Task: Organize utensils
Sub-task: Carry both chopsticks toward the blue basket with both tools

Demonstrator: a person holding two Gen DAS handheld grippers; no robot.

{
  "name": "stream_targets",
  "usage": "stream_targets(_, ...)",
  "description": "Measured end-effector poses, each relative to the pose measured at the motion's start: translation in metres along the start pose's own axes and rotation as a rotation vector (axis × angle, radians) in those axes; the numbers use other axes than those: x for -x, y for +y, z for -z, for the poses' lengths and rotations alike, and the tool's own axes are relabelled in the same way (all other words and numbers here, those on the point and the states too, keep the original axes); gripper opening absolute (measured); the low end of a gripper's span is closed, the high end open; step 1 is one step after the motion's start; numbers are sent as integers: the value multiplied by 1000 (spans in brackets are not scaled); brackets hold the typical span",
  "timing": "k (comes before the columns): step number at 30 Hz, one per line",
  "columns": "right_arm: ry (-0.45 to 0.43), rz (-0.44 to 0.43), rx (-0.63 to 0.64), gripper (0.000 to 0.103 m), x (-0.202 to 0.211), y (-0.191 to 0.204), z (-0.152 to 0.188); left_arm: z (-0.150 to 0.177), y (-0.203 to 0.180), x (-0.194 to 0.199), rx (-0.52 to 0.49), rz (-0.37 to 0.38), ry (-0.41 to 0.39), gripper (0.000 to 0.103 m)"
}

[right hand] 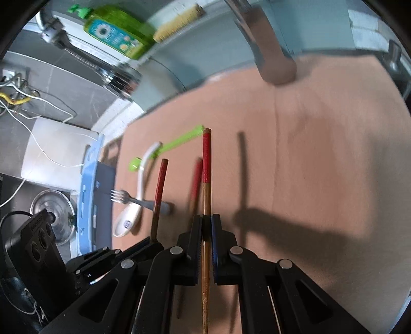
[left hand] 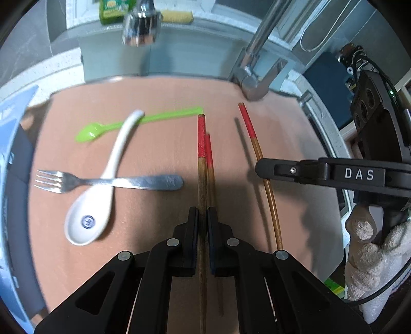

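Observation:
My left gripper (left hand: pixel 203 213) is shut on a red-tipped bamboo chopstick (left hand: pixel 201 144) and holds it above the wooden board (left hand: pixel 159 100). A second red-tipped chopstick (left hand: pixel 208 154) lies on the board just under it. My right gripper (right hand: pixel 206 221) is shut on another red-tipped chopstick (right hand: pixel 206 164), which shows in the left wrist view (left hand: pixel 250 128) with the right gripper (left hand: pixel 259 168) around it. To the left lie a white ceramic spoon (left hand: pixel 102 190), a steel fork (left hand: pixel 113 181) crossing under it, and a green plastic spoon (left hand: pixel 123 126).
A chrome faucet (left hand: pixel 259 51) stands at the board's far right edge. A green soap bottle (right hand: pixel 118 33) and yellow sponge (right hand: pixel 177 24) sit behind. A blue rack (right hand: pixel 90 195) and the sink drain (right hand: pixel 51 218) are to the left.

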State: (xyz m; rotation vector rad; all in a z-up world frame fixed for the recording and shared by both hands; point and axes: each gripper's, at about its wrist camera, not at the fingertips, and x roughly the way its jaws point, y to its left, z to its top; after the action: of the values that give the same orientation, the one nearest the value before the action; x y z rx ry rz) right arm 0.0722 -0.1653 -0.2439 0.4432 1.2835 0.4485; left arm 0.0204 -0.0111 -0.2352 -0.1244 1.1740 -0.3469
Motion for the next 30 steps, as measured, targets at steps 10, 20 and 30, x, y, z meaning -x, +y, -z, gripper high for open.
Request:
stream_targets(10, -47, -79, 115, 6, -7, 89, -16, -4, 60, 67, 71, -53, -120, 6)
stream_targets(20, 13, -191, 198, 6, -72, 211, -19, 0, 174, 113, 220, -155, -170, 6)
stream_targets(30, 107, -153, 244, 6, -158, 278, -15, 14, 255, 100, 341, -187, -127, 6)
